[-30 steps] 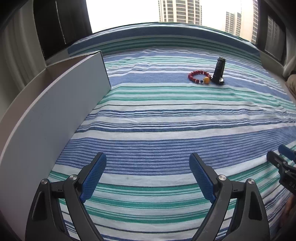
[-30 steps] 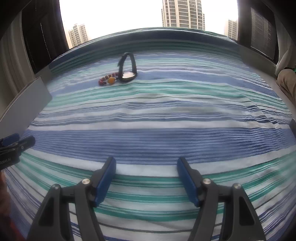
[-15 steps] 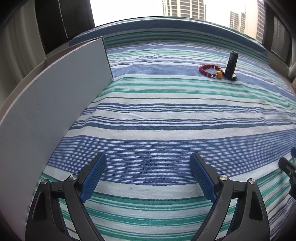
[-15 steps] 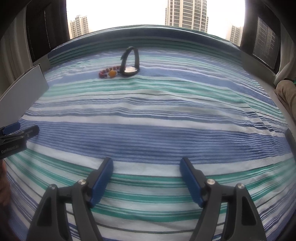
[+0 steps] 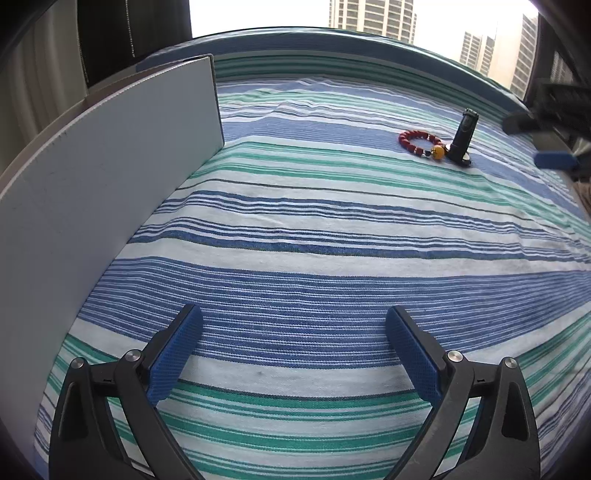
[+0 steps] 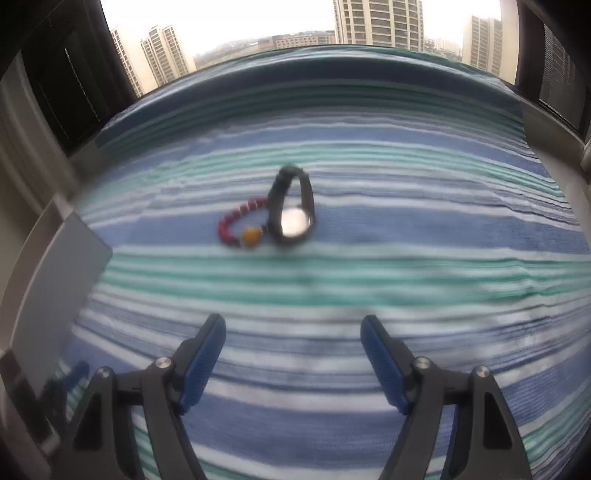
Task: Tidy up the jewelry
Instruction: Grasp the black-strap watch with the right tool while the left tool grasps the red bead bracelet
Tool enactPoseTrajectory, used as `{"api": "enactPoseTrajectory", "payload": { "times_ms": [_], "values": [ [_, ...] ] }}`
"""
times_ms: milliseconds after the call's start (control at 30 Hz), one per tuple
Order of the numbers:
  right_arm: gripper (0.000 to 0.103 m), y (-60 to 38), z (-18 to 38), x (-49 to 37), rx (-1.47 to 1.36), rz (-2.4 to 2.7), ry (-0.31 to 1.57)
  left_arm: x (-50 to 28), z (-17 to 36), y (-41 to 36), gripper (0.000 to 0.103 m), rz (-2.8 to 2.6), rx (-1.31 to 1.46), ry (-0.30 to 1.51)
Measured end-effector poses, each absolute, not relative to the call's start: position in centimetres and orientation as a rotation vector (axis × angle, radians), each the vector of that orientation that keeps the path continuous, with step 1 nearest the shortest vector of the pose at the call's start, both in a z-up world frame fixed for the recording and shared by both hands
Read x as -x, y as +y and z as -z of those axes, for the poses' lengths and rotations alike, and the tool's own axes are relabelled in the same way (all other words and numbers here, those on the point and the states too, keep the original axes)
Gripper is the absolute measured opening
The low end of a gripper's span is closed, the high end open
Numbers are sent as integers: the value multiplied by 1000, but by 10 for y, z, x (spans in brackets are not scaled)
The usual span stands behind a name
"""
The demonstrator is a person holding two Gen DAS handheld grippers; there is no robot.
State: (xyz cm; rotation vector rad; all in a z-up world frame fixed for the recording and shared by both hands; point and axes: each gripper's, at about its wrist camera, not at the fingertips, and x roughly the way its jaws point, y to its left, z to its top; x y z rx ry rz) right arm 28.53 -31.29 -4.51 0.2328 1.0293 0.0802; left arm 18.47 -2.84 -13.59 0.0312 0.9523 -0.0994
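Striped bedsheet (image 5: 332,229) fills view; window (image 6: 258,22) behind; towers outside.

Left gripper (image 5: 293,345) at 6 o'clock, jaws opening, nothing between. Board (image 5: 110,177) at 9. Bracelet (image 5: 419,142) touching watch (image 5: 463,138) at 1.

bedsheet (image 5: 295,229): blue, teal-green and white stripes | bead bracelet (image 5: 419,142): dark red beads, one orange-yellow bead | watch (image 6: 293,212): black strap, pale silvery face | board (image 5: 110,166): plain light grey | gripper pads (image 5: 175,354): blue, on black arms
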Motion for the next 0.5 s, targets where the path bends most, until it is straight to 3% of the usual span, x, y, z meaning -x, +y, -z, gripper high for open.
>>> {"api": "enactPoseTrajectory", "payload": {
  "times_ms": [200,300,400,500],
  "values": [
    [73,-285,57,-361,-273,22,1050,-186,137,-29,98,105,-27,951],
    [58,-286,72,-373,-301,65,1066,-185,137,-27,99,109,-20,949],
    [17,-298,85,-373,-352,73,1085,-185,137,-26,99,115,-15,948],
    [15,-312,76,-352,-358,38,1016,-184,137,-26,99,116,-17,949]
  ]
}}
